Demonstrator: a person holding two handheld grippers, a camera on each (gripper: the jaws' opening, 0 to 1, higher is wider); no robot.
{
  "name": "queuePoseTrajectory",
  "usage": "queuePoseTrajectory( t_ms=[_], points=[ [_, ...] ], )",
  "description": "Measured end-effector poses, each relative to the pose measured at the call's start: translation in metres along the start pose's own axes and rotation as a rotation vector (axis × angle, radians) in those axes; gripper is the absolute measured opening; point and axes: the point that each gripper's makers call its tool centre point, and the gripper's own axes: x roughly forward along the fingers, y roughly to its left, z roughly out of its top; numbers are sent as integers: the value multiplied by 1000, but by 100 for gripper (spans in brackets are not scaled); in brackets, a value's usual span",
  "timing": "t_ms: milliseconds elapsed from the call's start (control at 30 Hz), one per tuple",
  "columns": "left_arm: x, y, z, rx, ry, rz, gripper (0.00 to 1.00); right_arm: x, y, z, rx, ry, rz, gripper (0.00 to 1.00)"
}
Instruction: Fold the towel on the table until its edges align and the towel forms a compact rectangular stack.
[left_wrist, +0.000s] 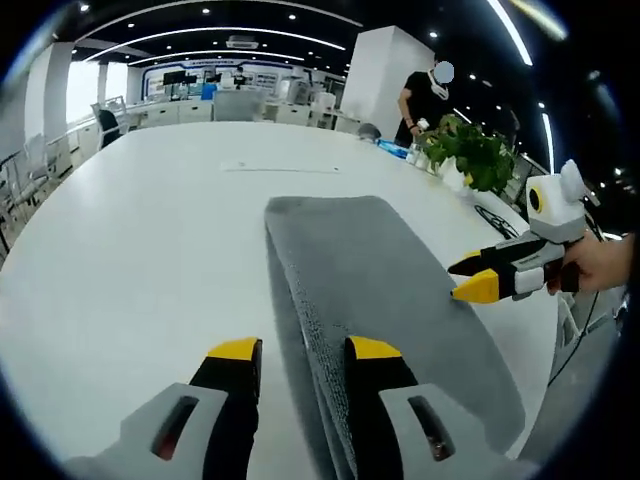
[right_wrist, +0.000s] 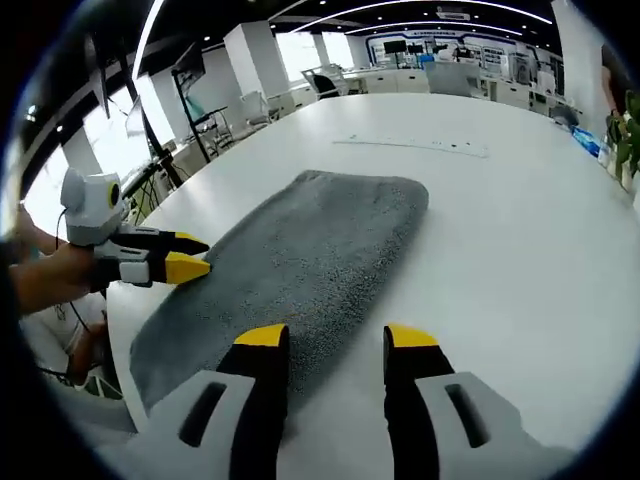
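The white table (left_wrist: 130, 230) runs long and bare ahead of me, which gives the cloth room to lie flat. On it the grey towel (left_wrist: 370, 290) lies as a long strip, already doubled along its length: in the left gripper view I see layered edges stacked on the side nearest my left tool, so I judge one lengthwise fold done and the shorter cross fold not yet made.

My left gripper (left_wrist: 297, 350) sits low at the near end of the strip with its jaws apart and nothing between them; the layered edge runs up between the yellow tips, placed so I can close on all layers at once. My right gripper (right_wrist: 333, 338) hovers over the opposite long edge, jaws likewise spread and empty, grey pile showing in the gap. From the left gripper view it comes in from the right, tips just at the towel's border.

A potted plant (left_wrist: 470, 150) stands well clear by the far edge.
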Motion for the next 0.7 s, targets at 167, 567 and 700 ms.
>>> queuePoseTrajectory(
  t_ms=[167,567,700],
  points=[
    [3,-4,-3,-5,7,2,28,0,1,-1,8,2,-5,34],
    [4,-4,-6,-73,-7,7,25,8,8,-12,59,7,19,18],
    [4,-3,-6,-93,-18,15,24,9,9,-13,73,7,22,17]
  ],
)
